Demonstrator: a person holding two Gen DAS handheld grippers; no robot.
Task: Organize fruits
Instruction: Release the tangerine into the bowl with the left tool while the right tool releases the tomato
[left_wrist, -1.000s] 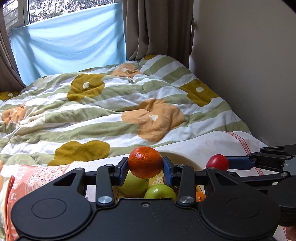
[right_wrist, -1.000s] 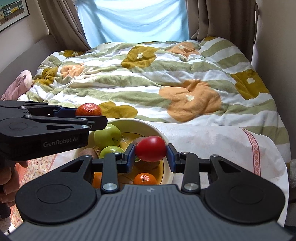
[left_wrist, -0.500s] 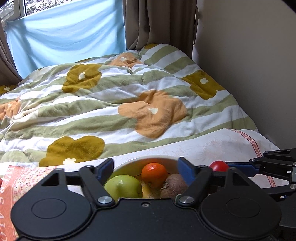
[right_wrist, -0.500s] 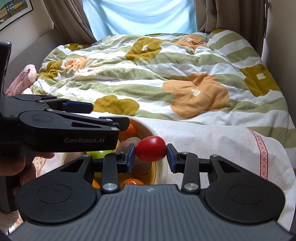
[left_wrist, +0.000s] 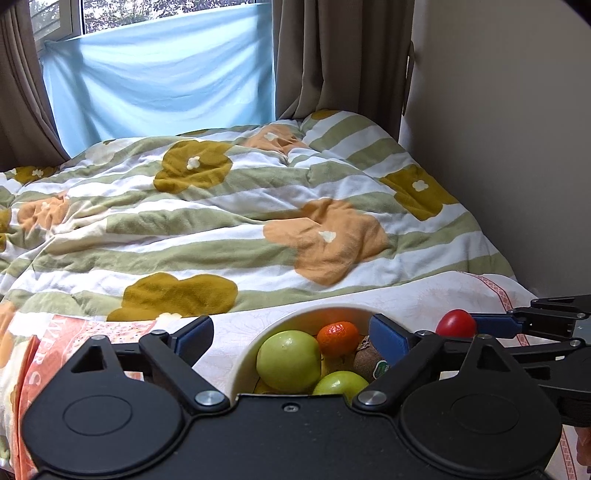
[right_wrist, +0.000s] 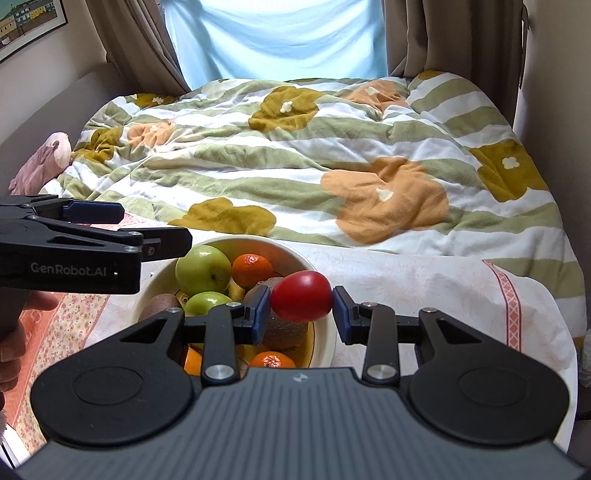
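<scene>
A cream bowl (right_wrist: 325, 332) on a cloth holds green apples (right_wrist: 202, 273), mandarins (right_wrist: 252, 270) and kiwis (right_wrist: 284, 326). It also shows in the left wrist view (left_wrist: 243, 362), with an apple (left_wrist: 289, 361) and a mandarin (left_wrist: 338, 339) in it. My left gripper (left_wrist: 291, 334) is open and empty, just behind and above the bowl's left side; it shows in the right wrist view (right_wrist: 147, 229). My right gripper (right_wrist: 301, 308) is shut on a red tomato (right_wrist: 302, 301), held over the bowl's right part. The tomato (left_wrist: 456, 323) shows at the right in the left wrist view.
The bowl stands on a white and pink floral cloth (right_wrist: 424, 288) at the foot of a bed with a striped flower quilt (right_wrist: 295, 155). A wall (left_wrist: 517, 147) runs along the right. A pink soft toy (right_wrist: 44, 158) lies at the left.
My left gripper opened and let the mandarin drop into the bowl, then drew back to the left. My right gripper with the tomato has moved a little over the bowl.
</scene>
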